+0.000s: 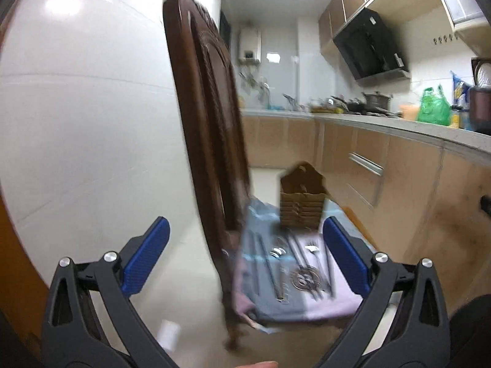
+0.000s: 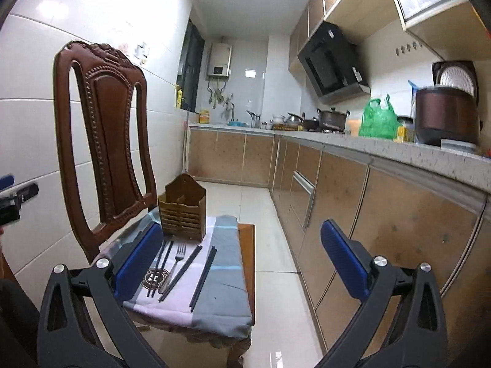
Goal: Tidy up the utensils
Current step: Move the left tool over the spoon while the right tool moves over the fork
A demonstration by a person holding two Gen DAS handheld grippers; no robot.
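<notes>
A brown wooden utensil holder [image 2: 182, 211] stands at the back of a cloth-covered chair seat [image 2: 221, 294]; it also shows in the left wrist view [image 1: 301, 201]. Dark chopsticks [image 2: 202, 274] and a metal fork [image 2: 176, 260] lie on the cloth in front of it. The blurred left wrist view shows chopsticks [image 1: 270, 263], spoons [image 1: 277, 250] and a fork [image 1: 311, 248]. My left gripper [image 1: 245, 253] is open and empty, above and in front of the seat. My right gripper [image 2: 242, 251] is open and empty, held short of the seat.
The carved chair back [image 2: 104, 141] rises at the left by a white tiled wall [image 2: 30, 116]. A kitchen counter [image 2: 399, 153] with cabinets runs along the right, holding pots, a green bag [image 2: 379, 119] and a rice cooker [image 2: 445, 116]. Tiled floor [image 2: 270, 245] lies between.
</notes>
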